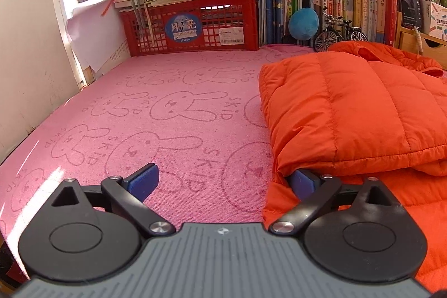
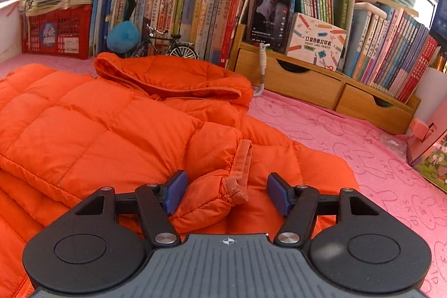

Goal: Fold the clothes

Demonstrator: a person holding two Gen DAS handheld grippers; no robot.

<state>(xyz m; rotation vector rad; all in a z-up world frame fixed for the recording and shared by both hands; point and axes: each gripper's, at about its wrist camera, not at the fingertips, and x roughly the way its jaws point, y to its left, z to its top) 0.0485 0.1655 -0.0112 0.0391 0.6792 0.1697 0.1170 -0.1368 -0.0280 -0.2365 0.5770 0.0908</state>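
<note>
An orange quilted puffer jacket (image 1: 354,108) lies partly folded on a pink rabbit-print towel (image 1: 167,108). My left gripper (image 1: 223,180) is open at the jacket's left edge; its right pad (image 1: 303,182) touches the fold while its left pad (image 1: 144,179) hovers over bare towel. In the right wrist view the jacket (image 2: 83,124) fills the left half, hood (image 2: 173,77) at the back. My right gripper (image 2: 226,193) is open, its pads either side of a sleeve cuff (image 2: 237,180) that lies across the jacket.
A red crate (image 1: 192,27) stacked with papers stands at the back left beside a wall. Books (image 2: 195,10), a model bicycle (image 2: 167,46), a blue plush ball (image 2: 123,37), a phone (image 2: 269,13) and wooden drawers (image 2: 321,85) line the back. Pink items (image 2: 427,147) sit at the right.
</note>
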